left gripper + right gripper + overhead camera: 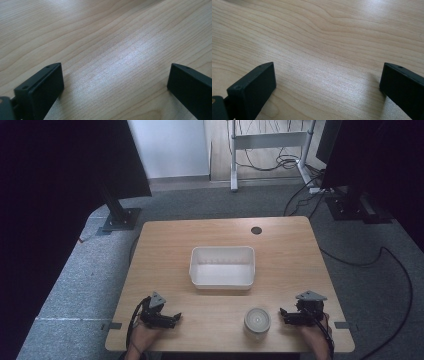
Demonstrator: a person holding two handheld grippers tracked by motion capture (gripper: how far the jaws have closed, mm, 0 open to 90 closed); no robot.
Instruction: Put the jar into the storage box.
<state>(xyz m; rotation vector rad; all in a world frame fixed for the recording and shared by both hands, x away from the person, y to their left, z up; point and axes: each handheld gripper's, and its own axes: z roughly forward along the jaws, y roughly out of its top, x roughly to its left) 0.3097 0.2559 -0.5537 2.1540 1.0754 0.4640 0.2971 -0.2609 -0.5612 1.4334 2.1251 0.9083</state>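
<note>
Nothing looks begun yet, judging by how things lie; the left hand-held gripper [176, 318] rests low on the near left of the bench [165, 245], its jaws spread wide with bare wood between them and nothing held; the right hand-held gripper [283, 315] rests at the near right, jaws equally wide apart and empty. The round white jar [257, 322] with its lid on stands upright at the near edge, just beside the right hand-held gripper and nearest to it, untouched; I judge the reach, the grasp and any placing are all left to do. The white tub [222, 281] sits mid-bench, well apart from both; its inside appears empty. What the jar holds cannot be told.
</note>
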